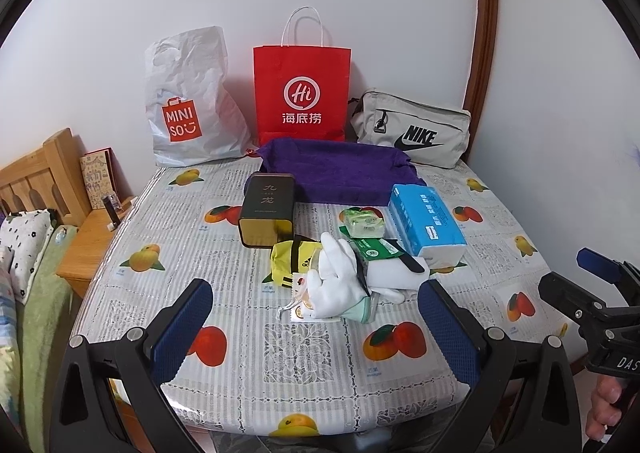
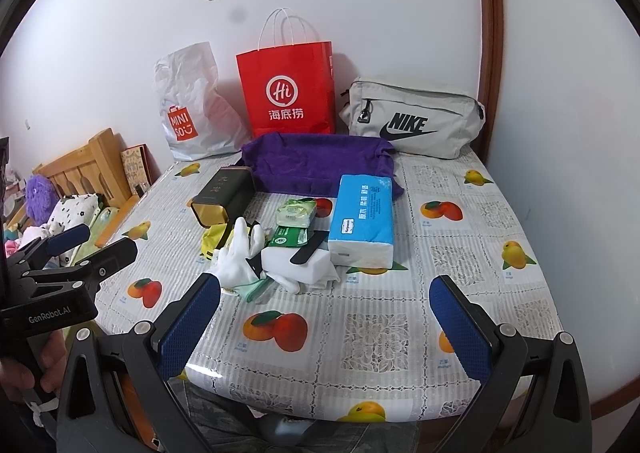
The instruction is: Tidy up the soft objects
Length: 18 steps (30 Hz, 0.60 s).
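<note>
Left gripper (image 1: 316,327) and right gripper (image 2: 325,319): jaws wide, empty, hovering over the table's (image 2: 400,333) near edge. White glove (image 1: 334,277) lies mid-table beside the tissue pack (image 1: 426,223).

We hold our left gripper (image 1: 316,327) and right gripper (image 2: 326,323) low in each frame, fingers (image 1: 184,329) spread wide, gripping nothing.

— What are you working on?
— A table under a glossy fruit-print plastic cloth (image 1: 248,333).
— And along its far edge?
— Your crumpled white Miniso bag (image 1: 192,109), red paper bag (image 1: 302,93), grey Nike pouch (image 1: 412,129), purple cloth (image 1: 340,169) just before them.
— Mid-tabletop?
— A dark tin (image 1: 266,213), blue tissue pack (image 1: 426,221), white gloves (image 1: 336,277) heaped with small packets.
</note>
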{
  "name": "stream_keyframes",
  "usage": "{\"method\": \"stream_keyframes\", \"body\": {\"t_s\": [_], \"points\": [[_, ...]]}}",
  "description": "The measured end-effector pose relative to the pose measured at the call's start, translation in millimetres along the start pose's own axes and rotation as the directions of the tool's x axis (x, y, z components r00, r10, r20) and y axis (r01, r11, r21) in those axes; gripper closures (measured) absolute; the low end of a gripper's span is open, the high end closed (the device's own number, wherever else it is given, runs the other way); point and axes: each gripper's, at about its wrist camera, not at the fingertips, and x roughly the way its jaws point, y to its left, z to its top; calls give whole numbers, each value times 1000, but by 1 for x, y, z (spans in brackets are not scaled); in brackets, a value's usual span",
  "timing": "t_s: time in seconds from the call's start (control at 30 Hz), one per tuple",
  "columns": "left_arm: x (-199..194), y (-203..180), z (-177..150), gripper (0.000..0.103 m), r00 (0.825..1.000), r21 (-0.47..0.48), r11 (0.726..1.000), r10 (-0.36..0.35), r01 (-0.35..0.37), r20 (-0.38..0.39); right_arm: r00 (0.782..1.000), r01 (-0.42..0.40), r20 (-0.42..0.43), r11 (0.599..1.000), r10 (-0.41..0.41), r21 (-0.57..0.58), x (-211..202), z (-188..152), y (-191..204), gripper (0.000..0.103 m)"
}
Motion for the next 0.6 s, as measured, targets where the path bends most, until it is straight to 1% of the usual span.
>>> {"method": "stream_keyframes", "body": {"t_s": [0.3, 0.5, 0.6], "points": [[2, -4, 2, 0, 1000, 7, 1000, 23, -23, -5, 1000, 0, 3, 1000, 0, -7, 1, -1, 2, 0], [9, -6, 0, 0, 999, 33, 999, 38, -38, -2, 1000, 1, 0, 1000, -1, -8, 2, -1, 1, 0], [21, 1, -4, 0, 999, 3, 1000, 22, -22, -28, 1000, 5, -6, 1000, -5, -7, 6, -2, 1, 0]]}}
